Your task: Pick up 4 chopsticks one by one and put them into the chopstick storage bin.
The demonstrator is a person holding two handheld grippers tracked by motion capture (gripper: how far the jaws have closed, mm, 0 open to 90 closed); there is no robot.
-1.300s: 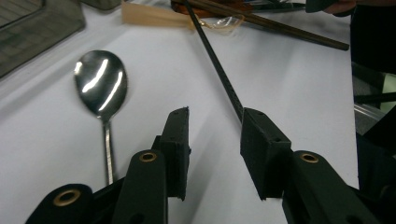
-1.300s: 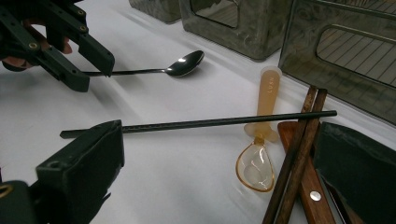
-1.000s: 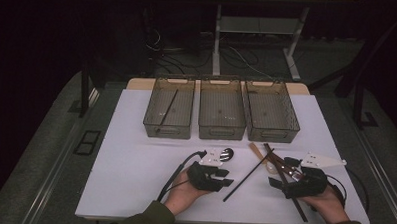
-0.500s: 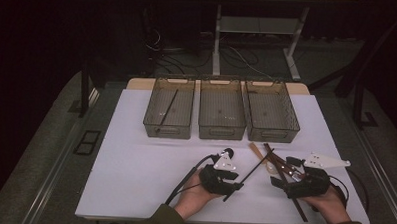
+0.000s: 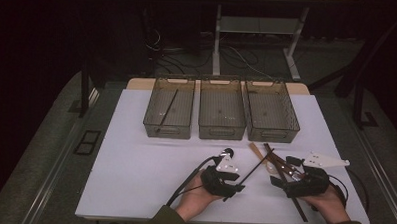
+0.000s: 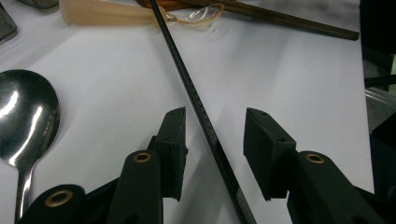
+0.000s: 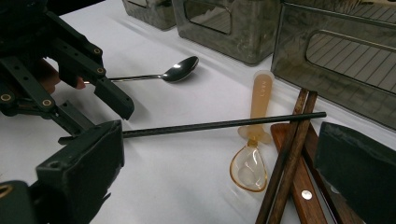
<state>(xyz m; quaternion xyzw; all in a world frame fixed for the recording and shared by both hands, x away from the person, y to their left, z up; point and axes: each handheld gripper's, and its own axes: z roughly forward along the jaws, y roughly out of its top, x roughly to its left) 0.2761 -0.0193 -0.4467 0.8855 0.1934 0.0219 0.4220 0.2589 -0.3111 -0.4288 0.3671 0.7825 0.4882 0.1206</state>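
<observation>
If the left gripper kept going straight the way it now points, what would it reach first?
The black chopstick already lies between the open jaws of the left gripper. Going on along it, it would probably meet the translucent spoon first, then the wooden chopsticks; depth is unclear.

Matt black chopstick [image 6: 205, 123]; glossy metal spoon [image 6: 25, 116].

Lab test rig, white table [image 5: 135, 155], metal frame [image 5: 254, 29], floor cables [image 5: 164, 46]

The left claw [image 6: 212, 140] has slid over to straddle the black chopstick [image 6: 196, 98], jaws just opening.
</observation>
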